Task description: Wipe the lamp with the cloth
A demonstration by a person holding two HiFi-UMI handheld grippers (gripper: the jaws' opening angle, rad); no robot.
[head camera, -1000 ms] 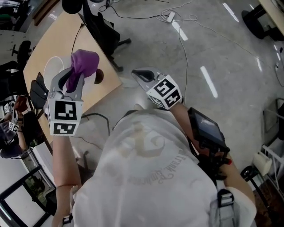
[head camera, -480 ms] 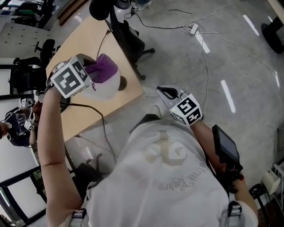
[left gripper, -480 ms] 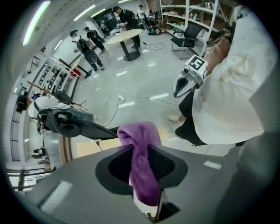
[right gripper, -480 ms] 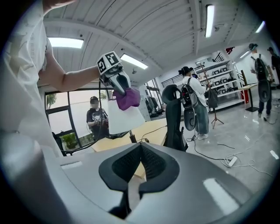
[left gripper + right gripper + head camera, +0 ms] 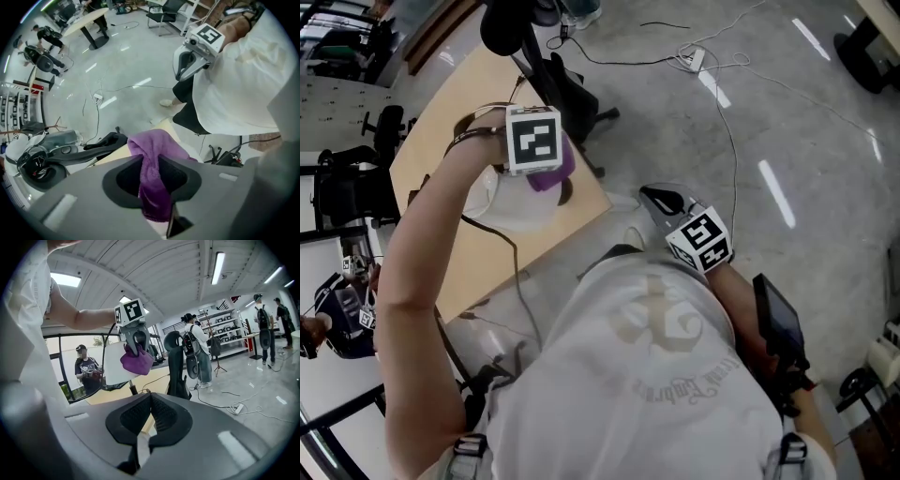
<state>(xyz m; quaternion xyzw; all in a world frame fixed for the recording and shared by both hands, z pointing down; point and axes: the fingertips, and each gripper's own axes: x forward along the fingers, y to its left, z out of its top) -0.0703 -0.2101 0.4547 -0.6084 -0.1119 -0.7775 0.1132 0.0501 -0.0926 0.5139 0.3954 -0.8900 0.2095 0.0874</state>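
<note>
The purple cloth (image 5: 152, 180) is pinched between the jaws of my left gripper (image 5: 151, 164), and its loose end bunches out past them. In the head view this gripper's marker cube (image 5: 532, 139) points steeply down, pressing the cloth (image 5: 553, 174) onto the top of the white lamp shade (image 5: 508, 202). From the right gripper view, the cloth (image 5: 136, 359) rests against the shade (image 5: 115, 365), above the lamp's dark stem (image 5: 132, 389). My right gripper (image 5: 150, 400) is shut with nothing in it. It hangs off the table's corner (image 5: 661, 199), well apart from the lamp.
The lamp stands near a corner of a light wooden table (image 5: 441, 150). A black office chair (image 5: 551, 80) stands at the table's far edge. Cables and a power strip (image 5: 689, 58) lie on the grey floor. Several people (image 5: 199, 352) stand in the background.
My left gripper has swung over and down, from holding the cloth up beside the shade to pressing it onto the shade's top. The right gripper has stayed put.
</note>
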